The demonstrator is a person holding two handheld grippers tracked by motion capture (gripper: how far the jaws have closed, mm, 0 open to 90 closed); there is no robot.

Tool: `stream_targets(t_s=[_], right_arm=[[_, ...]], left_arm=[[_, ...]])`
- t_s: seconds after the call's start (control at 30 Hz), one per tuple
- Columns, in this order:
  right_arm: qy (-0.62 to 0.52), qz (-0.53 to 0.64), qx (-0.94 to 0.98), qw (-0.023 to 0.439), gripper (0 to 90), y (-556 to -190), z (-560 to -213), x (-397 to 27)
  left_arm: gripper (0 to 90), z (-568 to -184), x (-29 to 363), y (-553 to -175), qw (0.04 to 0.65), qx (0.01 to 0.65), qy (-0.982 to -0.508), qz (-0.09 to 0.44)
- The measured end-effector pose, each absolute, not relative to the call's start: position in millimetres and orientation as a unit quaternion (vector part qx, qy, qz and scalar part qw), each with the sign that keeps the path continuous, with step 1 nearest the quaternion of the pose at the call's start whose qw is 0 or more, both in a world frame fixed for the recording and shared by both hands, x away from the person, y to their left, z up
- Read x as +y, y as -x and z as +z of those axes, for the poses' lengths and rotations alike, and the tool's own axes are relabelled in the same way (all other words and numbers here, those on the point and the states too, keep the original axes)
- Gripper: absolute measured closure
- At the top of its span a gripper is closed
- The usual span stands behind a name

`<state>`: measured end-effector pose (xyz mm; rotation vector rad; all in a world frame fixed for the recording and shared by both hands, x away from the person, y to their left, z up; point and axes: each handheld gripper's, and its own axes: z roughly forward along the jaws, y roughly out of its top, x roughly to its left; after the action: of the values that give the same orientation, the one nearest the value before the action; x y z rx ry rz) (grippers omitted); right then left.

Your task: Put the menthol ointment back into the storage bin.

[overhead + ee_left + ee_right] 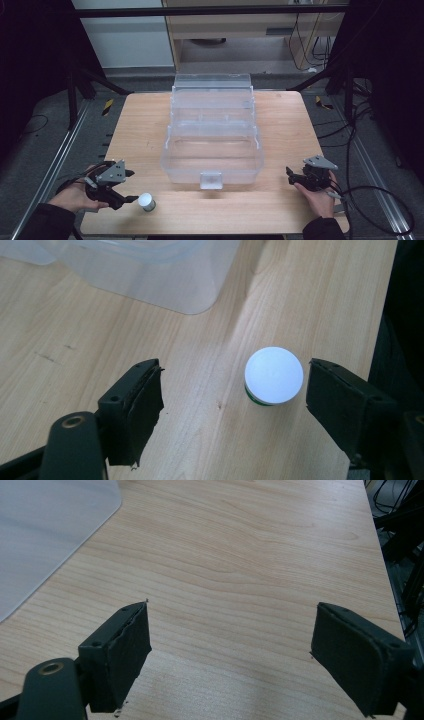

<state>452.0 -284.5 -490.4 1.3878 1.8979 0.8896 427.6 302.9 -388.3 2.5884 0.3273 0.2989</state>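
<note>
1. Currently, the left claw [232,390] is held wide open, with a small white-lidded jar [273,375] seen between its jaws, nearer the right one.
2. Meanwhile, the right claw [230,655] is spread open over bare table [240,555].

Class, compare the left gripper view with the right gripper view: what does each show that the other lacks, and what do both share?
Left gripper view: a small white-lidded jar with a green band stands on the table between the left gripper's open jaws, nearer the right-hand one. Right gripper view: bare wood lies between the right gripper's open jaws, and cables lie beyond the table edge. Both share the wooden table and a corner of the clear plastic box.
</note>
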Motion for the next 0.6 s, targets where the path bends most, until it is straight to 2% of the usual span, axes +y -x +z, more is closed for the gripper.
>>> stream_targets(t_s=[0.6], right_arm=[[-0.525, 0.333, 0.724, 0.299, 16.0, -452.9, -492.5, -283.5]], left_arm=[[25.3, -403.5, 281.1, -428.3, 0.214, 0.070, -0.971, 0.079]])
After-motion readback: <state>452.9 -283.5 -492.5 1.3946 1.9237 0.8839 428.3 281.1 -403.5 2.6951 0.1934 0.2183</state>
